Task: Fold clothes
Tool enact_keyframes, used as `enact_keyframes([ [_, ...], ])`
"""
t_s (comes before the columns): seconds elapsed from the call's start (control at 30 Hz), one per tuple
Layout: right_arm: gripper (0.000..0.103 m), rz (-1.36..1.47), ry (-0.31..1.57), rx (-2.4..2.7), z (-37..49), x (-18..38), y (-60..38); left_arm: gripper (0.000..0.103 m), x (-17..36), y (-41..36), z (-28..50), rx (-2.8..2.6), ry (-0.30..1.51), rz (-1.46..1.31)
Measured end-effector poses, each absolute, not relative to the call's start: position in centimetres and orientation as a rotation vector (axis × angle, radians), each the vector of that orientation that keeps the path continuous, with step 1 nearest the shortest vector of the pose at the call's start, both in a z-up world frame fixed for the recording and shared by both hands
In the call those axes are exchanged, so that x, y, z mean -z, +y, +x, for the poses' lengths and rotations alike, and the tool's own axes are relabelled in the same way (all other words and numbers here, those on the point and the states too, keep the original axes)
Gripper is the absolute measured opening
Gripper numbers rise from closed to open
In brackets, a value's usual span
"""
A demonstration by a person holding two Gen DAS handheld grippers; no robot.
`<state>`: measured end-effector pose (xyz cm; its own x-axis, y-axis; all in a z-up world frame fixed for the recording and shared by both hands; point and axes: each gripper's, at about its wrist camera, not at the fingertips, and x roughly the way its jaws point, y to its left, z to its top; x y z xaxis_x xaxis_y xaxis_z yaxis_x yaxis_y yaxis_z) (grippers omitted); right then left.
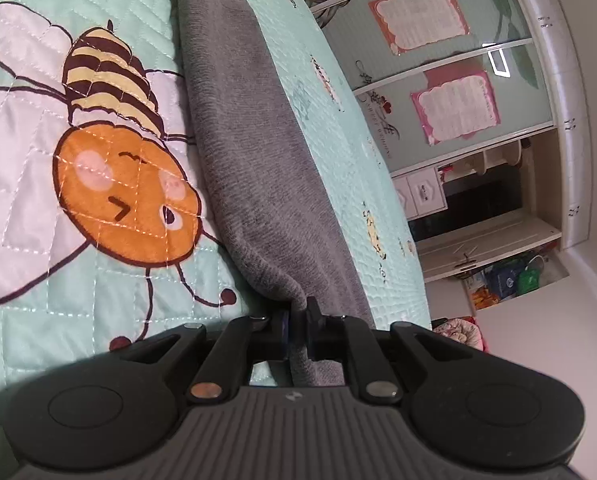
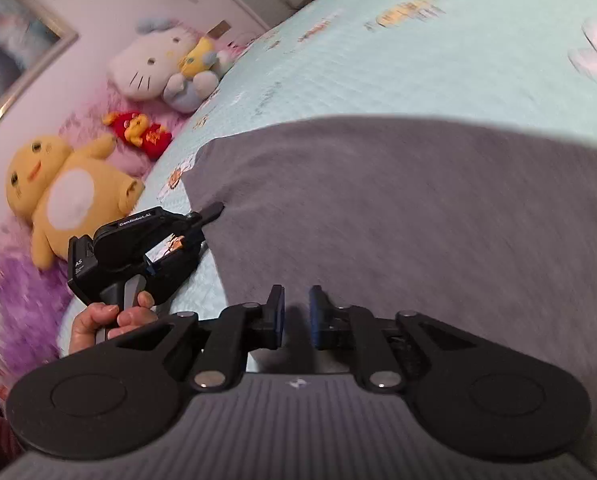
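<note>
Clamped on a bunched edge of the grey garment point(image 1: 258, 152), the left gripper point(image 1: 296, 320) pinches cloth beside the bee print point(image 1: 118, 152) on the mint quilt point(image 1: 338, 120). Rightward, the right gripper point(image 2: 297, 312) hovers slightly parted, holding nothing, over that garment spread on the bed.

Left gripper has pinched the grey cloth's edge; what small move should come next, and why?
Probably close the right gripper on the grey garment beneath it: the left gripper already grips an edge, while the right's jaws stand open over the fabric, holding nothing.
</note>
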<state>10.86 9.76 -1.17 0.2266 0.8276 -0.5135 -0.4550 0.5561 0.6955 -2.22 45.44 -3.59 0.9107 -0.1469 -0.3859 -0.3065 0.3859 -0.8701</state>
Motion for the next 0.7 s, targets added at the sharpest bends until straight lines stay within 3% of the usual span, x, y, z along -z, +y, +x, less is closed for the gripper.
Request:
enact_keyframes([
  [0.2,0.018,0.449,0.985,-0.915,16.0,0.9,15.1,0.010,3.7,45.3,-2.6,-0.091,0.407,-1.175],
  [0.3,0.000,0.450,0.981,-0.911,18.6,0.8,17.8,0.010,4.1,45.7,-2.7,-0.068,0.402,-1.204],
  [0.4,0.006,0.399,0.938,-0.937,18.7,-0.6,19.9,0.011,4.0,45.8,-3.0,-0.068,0.387,-1.226],
  [0.57,0.000,0.181,0.992,-1.155,17.8,-0.7,25.8,0.016,4.3,45.3,-3.8,-0.087,0.344,-1.218],
  [0.7,0.000,0.293,0.934,-1.014,22.2,-0.7,26.3,0.014,4.3,45.3,-3.7,-0.087,0.344,-1.200],
])
